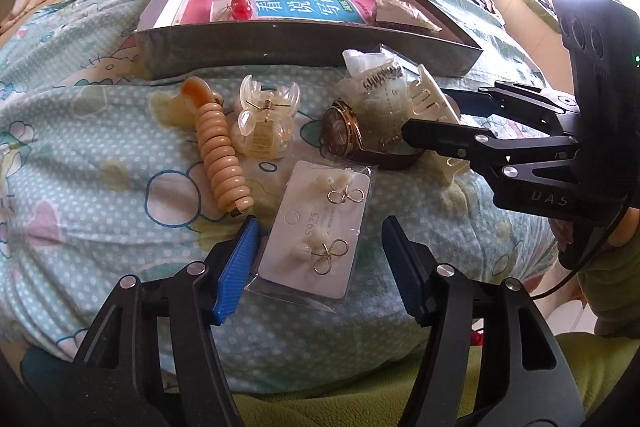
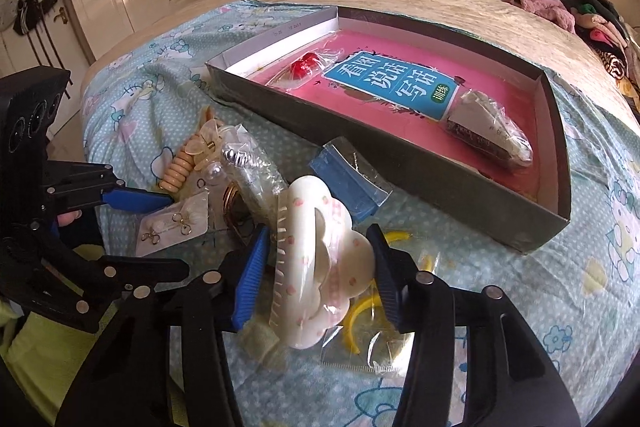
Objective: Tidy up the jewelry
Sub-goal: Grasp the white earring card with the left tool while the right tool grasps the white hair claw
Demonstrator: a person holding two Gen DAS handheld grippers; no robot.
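A white earring card [image 1: 316, 231] in a clear sleeve, holding two pairs of wire-loop earrings, lies on the blue patterned quilt. My left gripper [image 1: 318, 259] is open astride it, with the blue pads a little off both edges of the card. The right wrist view shows the same card [image 2: 172, 227] beneath the left gripper [image 2: 176, 233]. My right gripper [image 2: 318, 267] is shut on a white cloud-shaped hair claw [image 2: 320, 267] with pink dots. In the left wrist view that gripper [image 1: 428, 113] reaches in from the right over the pile.
A shallow grey box [image 1: 304, 47] at the back holds a pink book, a bagged red ornament [image 1: 242, 7] and a bagged trinket [image 2: 492, 135]. Loose on the quilt are a beige beaded clip [image 1: 222, 155], a clear claw clip [image 1: 264, 123], a watch [image 1: 344, 131], a blue bagged item [image 2: 348, 183] and bagged yellow hoops [image 2: 360, 323].
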